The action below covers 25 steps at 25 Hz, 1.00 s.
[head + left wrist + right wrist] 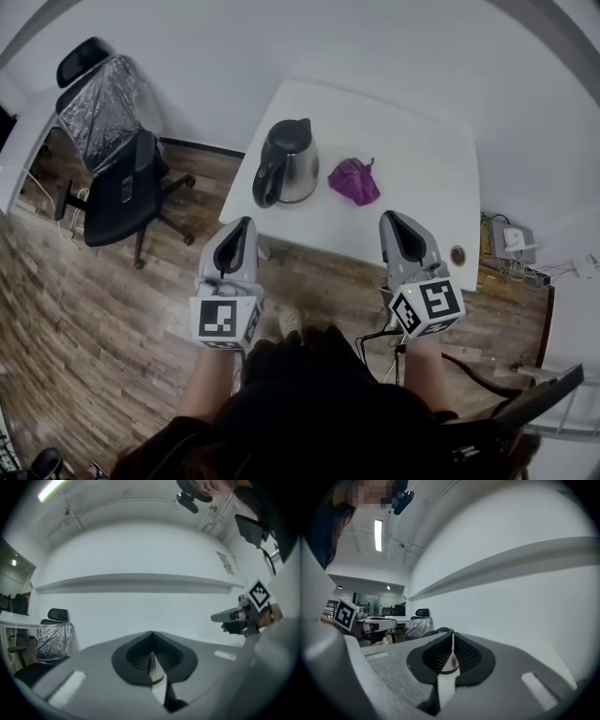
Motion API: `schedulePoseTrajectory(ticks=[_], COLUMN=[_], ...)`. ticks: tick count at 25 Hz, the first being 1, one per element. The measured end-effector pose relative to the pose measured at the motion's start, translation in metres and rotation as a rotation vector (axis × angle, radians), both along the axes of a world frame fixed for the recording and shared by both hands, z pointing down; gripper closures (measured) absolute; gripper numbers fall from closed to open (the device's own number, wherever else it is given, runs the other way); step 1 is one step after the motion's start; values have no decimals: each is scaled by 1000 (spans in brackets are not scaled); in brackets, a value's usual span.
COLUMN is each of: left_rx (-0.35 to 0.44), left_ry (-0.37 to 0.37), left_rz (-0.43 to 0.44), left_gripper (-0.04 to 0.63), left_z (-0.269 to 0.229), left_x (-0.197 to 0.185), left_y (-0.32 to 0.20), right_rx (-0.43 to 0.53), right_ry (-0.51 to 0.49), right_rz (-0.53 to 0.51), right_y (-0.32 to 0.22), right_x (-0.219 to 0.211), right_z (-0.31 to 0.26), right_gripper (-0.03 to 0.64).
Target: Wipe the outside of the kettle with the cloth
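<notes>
— Where is the kettle?
— The black-and-steel electric kettle (pixel 284 164) stands upright on the white table (pixel 412 141), upper middle of the head view. The crumpled purple cloth (pixel 353 181) lies just right of it.
— And the fingers?
— The left gripper (pixel 245 223) and right gripper (pixel 390 217) sit at the table's near edge, jaws pressed together on nothing, touching neither item. Each marker cube (pixel 225 322) shows black-and-white squares.
</notes>
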<state>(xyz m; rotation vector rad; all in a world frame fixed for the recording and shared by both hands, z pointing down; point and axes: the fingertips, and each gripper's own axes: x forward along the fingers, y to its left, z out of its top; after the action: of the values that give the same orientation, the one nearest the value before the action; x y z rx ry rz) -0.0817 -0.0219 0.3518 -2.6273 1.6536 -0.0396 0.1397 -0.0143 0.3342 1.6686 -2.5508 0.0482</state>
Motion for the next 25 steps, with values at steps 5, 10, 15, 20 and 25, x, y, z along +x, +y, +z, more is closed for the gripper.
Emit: schedulePoseTrajectory(ticks=[5,10,15,20,25], left_rx=[-26,-35,-57,-69,-80], left_ry=[-48,-45,-20,-69,-94], left_rz=[30,40,26,25,-1], left_gripper=[592,592,592,592,583], left_z=[5,5,15,16,19], left_x=[-3,-7,-9,3,7], left_y=[-25,-43,-61,-75,-90], right_rx=[-18,-27,-47,-67,-65], right_ry=[-5,-9,-10,-18,-12], right_rz=[31,42,16,-28,-98], right_y=[-21,-39,-57,-81,-103], right_x=[-8,-12,-13,-6,-5], right_z=[5,7,15,23,26], right_gripper=[614,614,614,614,614])
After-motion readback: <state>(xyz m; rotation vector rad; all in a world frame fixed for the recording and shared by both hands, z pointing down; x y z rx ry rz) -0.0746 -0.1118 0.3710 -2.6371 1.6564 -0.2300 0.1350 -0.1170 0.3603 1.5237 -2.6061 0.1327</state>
